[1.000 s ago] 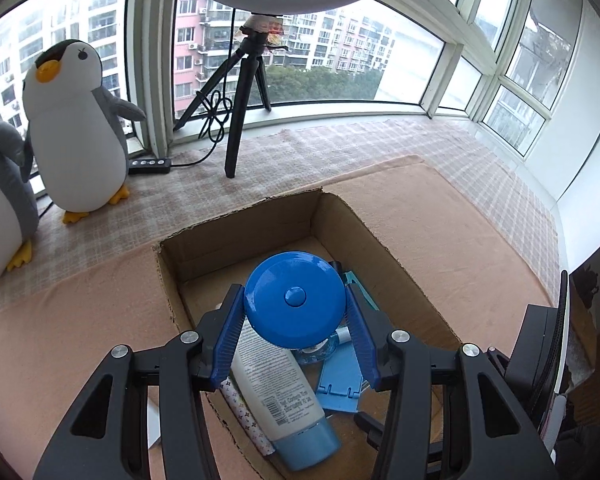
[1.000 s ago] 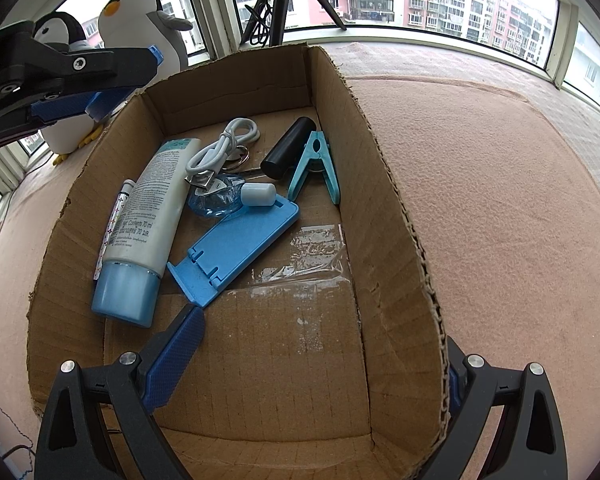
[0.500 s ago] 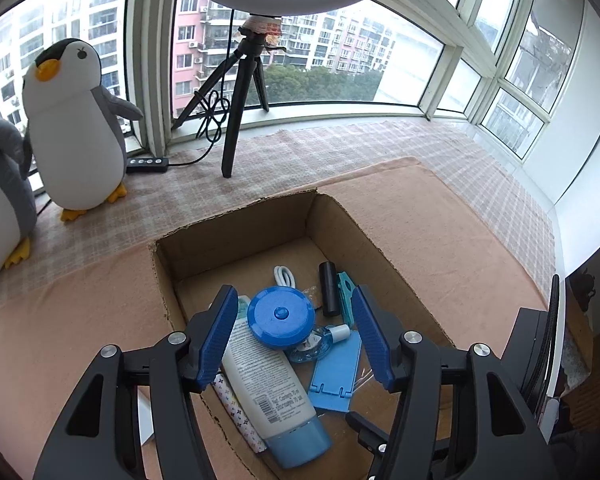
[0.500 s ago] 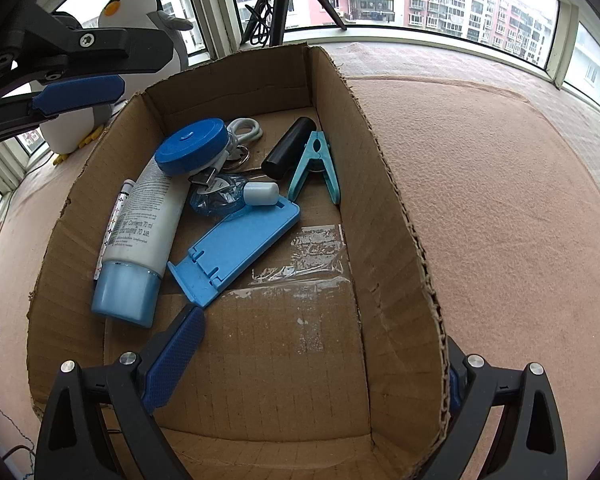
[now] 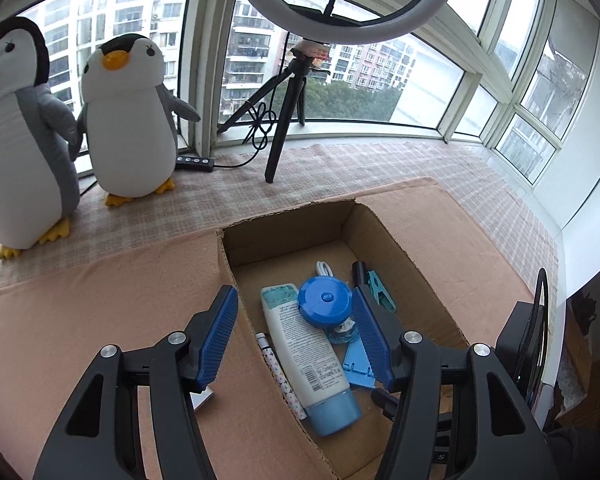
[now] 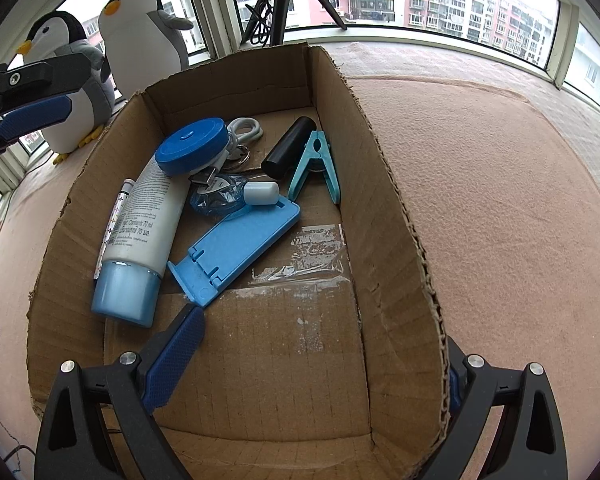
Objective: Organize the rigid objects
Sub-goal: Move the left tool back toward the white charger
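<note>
A cardboard box (image 6: 384, 184) on a pink-covered surface (image 6: 500, 184) is shown already well stocked. A round blue tape measure (image 6: 191, 146) is seen resting at the far left of the box floor, propped on the top of a white lotion tube (image 6: 140, 232) and on a white cable (image 6: 244, 130). From the tape measure, a black cylinder (image 6: 288, 148) and a teal clothes peg (image 6: 316, 168) are found at three o'clock, a blue phone stand (image 6: 236, 248) at five o'clock, and a patterned pen (image 6: 114, 224) at seven o'clock along the left wall. A small clear bottle with a white cap (image 6: 236, 196) is lodged between tube and stand.

The left gripper (image 5: 294, 336) is held above the box with nothing between its pads; its jaws are parted and empty. The right gripper (image 6: 324, 364) is spread wide across the right wall of the box, one finger inside and one outside, though whether the wall is actually pressed cannot be told; it appears to be steadying the box.

The placing of the tape measure is judged to be done. Only a pale, flat item at the edge of the left-wrist view, behind the left finger, is seen outside the box, and what it is cannot be made out. How many objects remain to be collected cannot be told, and the near half of the box floor is seen bare.
</note>
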A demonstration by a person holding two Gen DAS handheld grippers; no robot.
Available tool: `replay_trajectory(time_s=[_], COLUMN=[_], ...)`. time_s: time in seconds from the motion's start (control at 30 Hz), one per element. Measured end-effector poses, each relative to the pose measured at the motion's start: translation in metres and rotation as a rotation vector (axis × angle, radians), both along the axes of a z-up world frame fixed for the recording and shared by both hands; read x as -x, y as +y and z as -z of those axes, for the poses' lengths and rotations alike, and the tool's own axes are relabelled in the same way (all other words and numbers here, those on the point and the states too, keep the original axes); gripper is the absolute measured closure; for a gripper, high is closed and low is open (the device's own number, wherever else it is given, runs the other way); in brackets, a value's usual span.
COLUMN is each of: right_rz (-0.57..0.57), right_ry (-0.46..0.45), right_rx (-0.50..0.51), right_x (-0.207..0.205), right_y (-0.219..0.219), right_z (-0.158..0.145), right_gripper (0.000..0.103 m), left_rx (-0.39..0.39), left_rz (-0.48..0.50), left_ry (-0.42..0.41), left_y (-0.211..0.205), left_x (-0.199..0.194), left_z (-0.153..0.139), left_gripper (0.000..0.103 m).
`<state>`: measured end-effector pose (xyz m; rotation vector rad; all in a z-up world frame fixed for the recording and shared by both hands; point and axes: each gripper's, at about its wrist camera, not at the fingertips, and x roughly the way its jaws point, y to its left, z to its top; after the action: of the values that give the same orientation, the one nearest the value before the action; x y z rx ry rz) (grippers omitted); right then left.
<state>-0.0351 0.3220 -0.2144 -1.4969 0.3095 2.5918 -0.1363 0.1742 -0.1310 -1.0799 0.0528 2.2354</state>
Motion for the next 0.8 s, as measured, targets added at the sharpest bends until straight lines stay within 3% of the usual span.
replay_trajectory(time_s=[0.17, 0.37, 0.57, 0.8], right_rz=[0.0, 0.0, 0.0, -0.001], right_ry=[0.0, 0.0, 0.0, 0.0], right_rx=[0.0, 0.0, 0.0, 0.0], right_x=[0.0, 0.0, 0.0, -0.001], right_y=[0.0, 0.0, 0.0, 0.0], right_z=[0.0, 0.0, 0.0, 0.0], right_gripper=[0.007, 0.007, 0.007, 0.007], left_rx=[-0.008, 0.018, 0.031, 0.084], left_rz=[-0.107, -0.201, -0.267, -0.28], left_ry=[-0.044, -0.126, -0.23, -0.248], left_y=[-0.041, -0.073, -0.07, -0.055], left_x=[0.011, 0.02, 0.024, 0.03], left_z=[0.008, 0.036, 0.066, 0.08], left_gripper=[0.044, 0.044, 0.044, 0.044])
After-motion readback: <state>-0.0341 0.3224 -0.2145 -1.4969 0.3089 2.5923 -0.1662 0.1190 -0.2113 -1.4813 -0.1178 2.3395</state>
